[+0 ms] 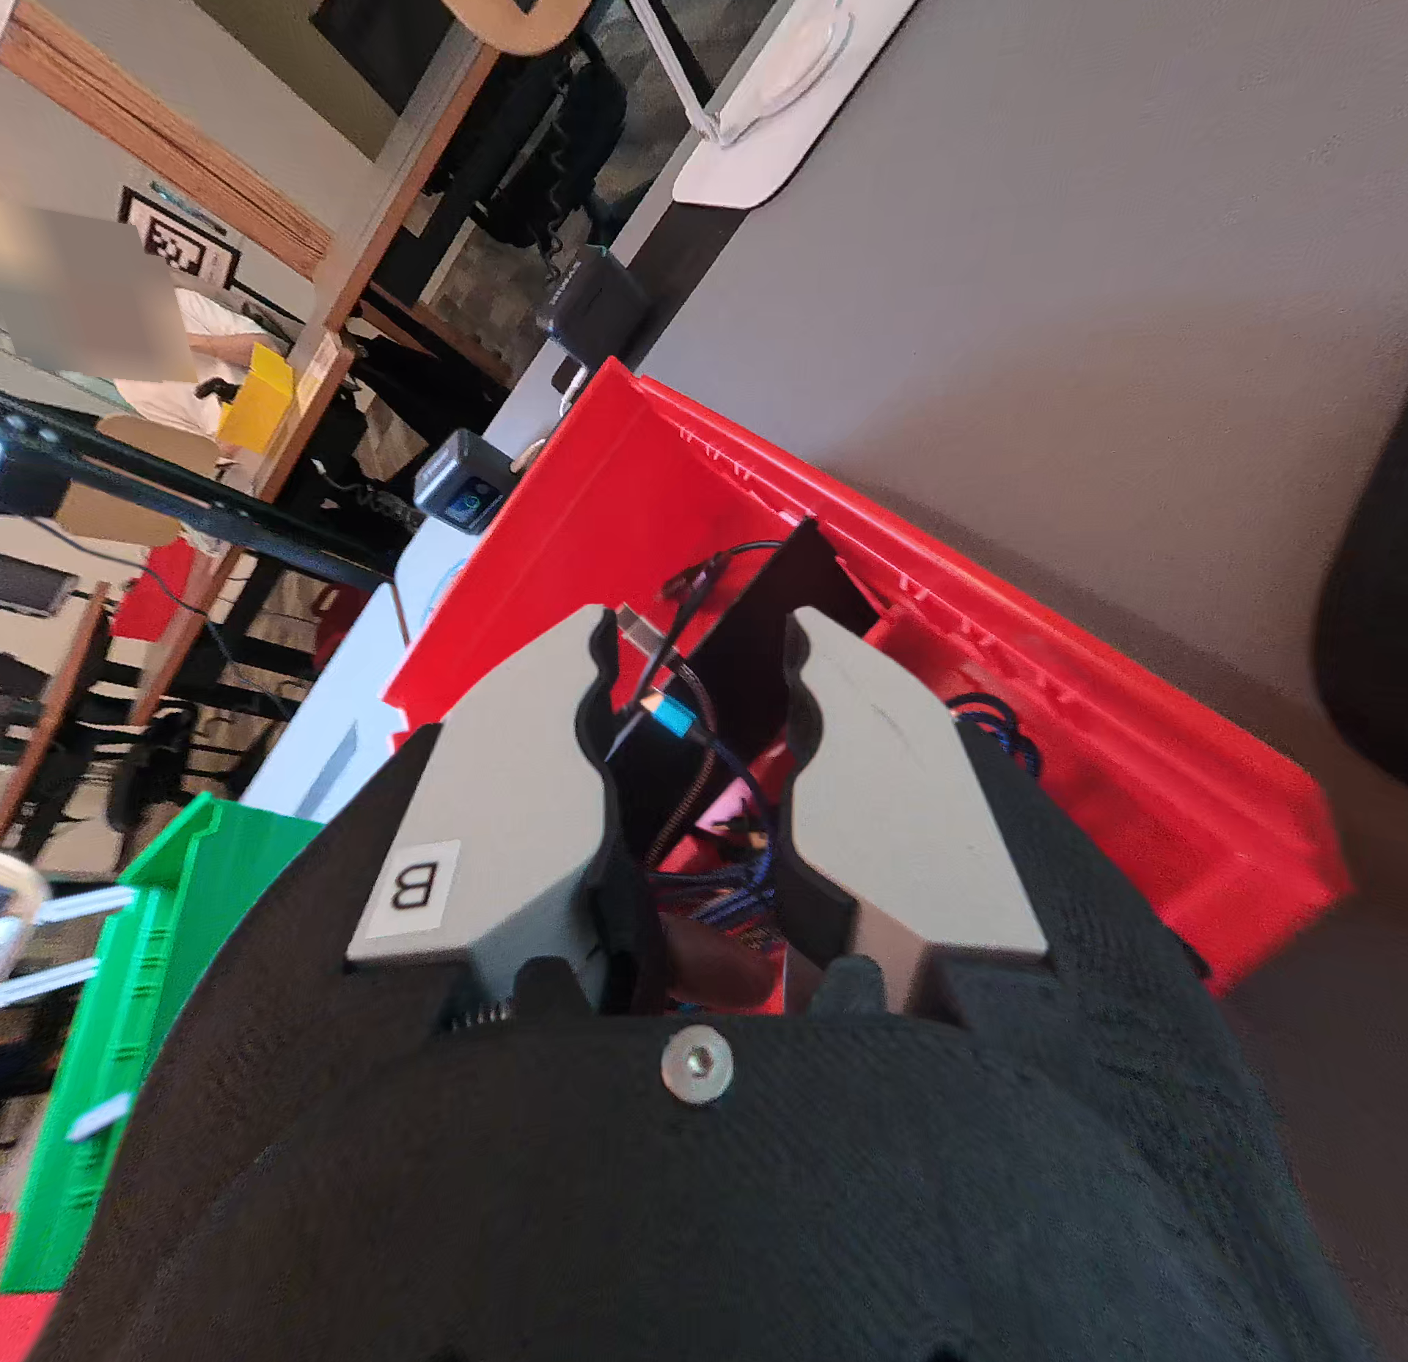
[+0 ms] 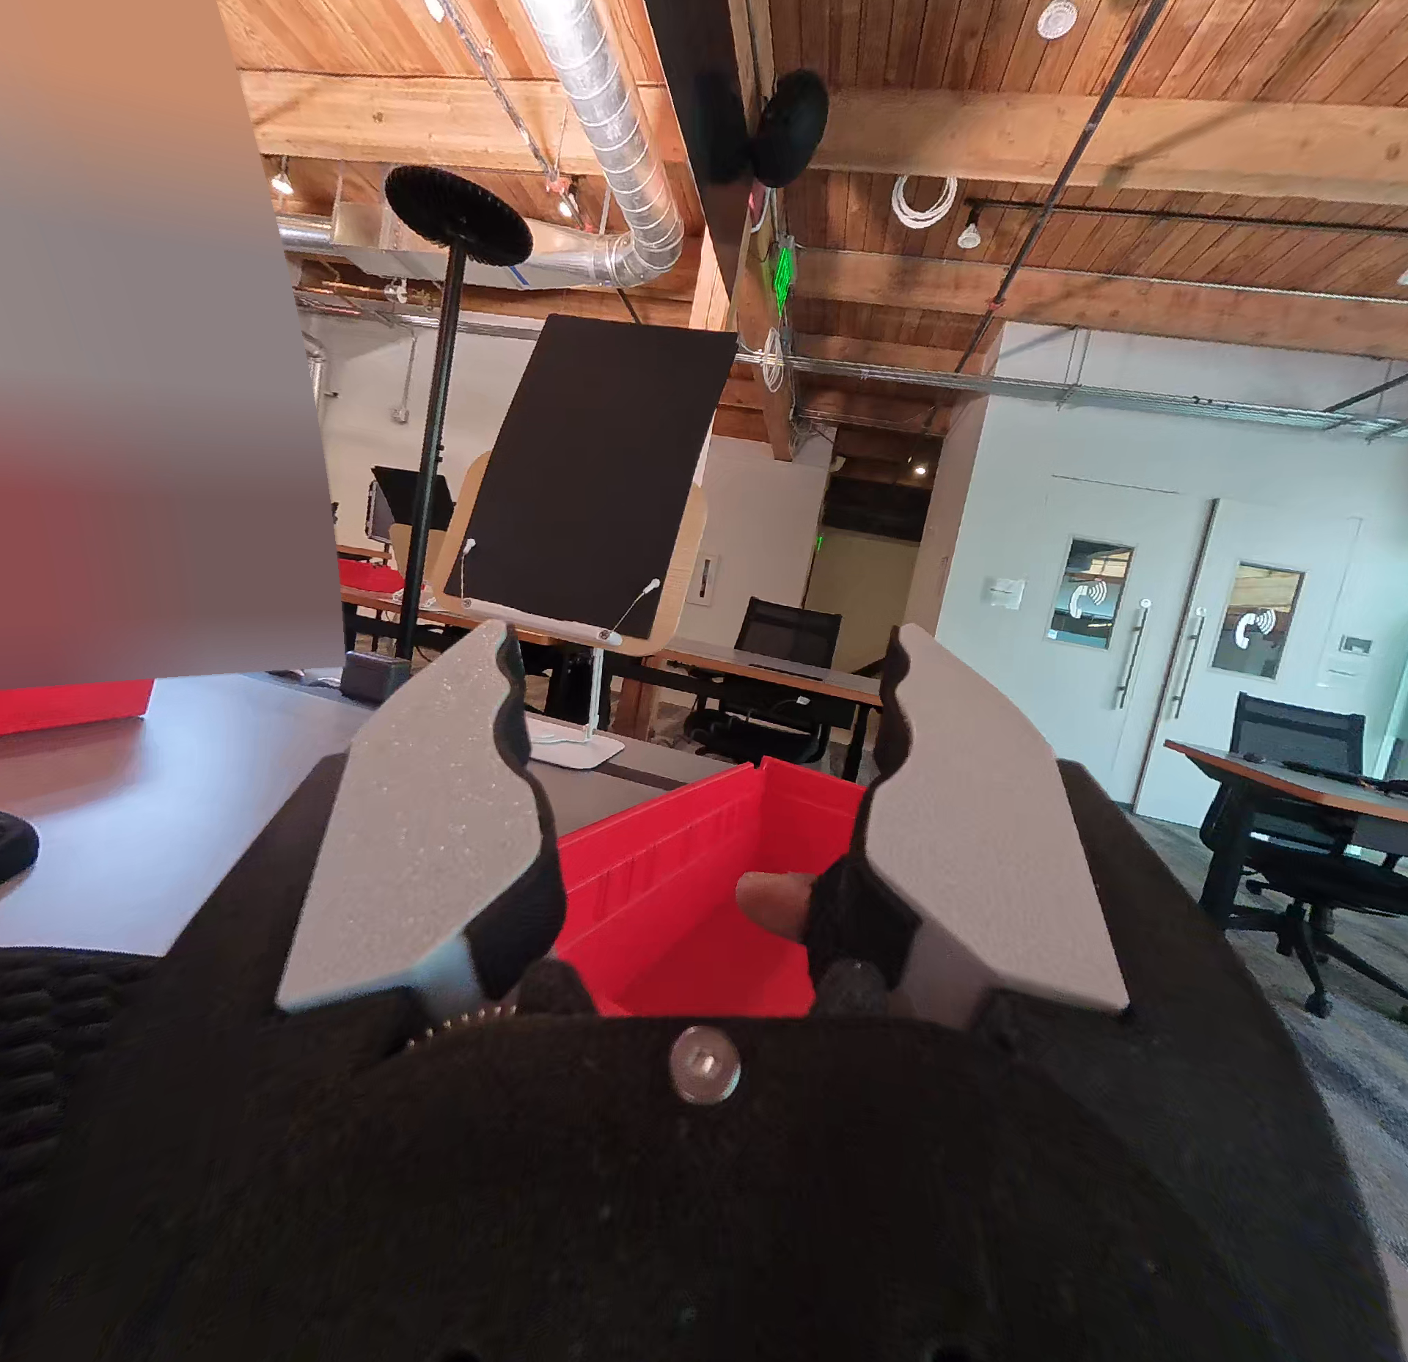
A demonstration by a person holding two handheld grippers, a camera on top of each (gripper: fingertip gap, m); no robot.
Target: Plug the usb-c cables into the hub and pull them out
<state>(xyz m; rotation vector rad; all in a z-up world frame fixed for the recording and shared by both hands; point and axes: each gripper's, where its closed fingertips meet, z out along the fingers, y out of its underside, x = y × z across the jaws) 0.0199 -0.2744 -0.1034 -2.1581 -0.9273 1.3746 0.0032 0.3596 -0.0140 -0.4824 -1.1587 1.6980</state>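
Grey tabletop (image 1: 1067,274) holds a red bin (image 1: 609,502) of cables (image 1: 708,777); left gripper (image 1: 697,624) and right gripper (image 2: 701,643) both gape.

Left view tilted down into red bin (image 1: 609,502), right view level, sharing it

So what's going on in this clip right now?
A person holds two grippers over a red bin on a grey table. The left gripper, open, points down at tangled cables and a blue-tipped plug inside. The right gripper, open and empty, points up toward the room. No hub is visible.
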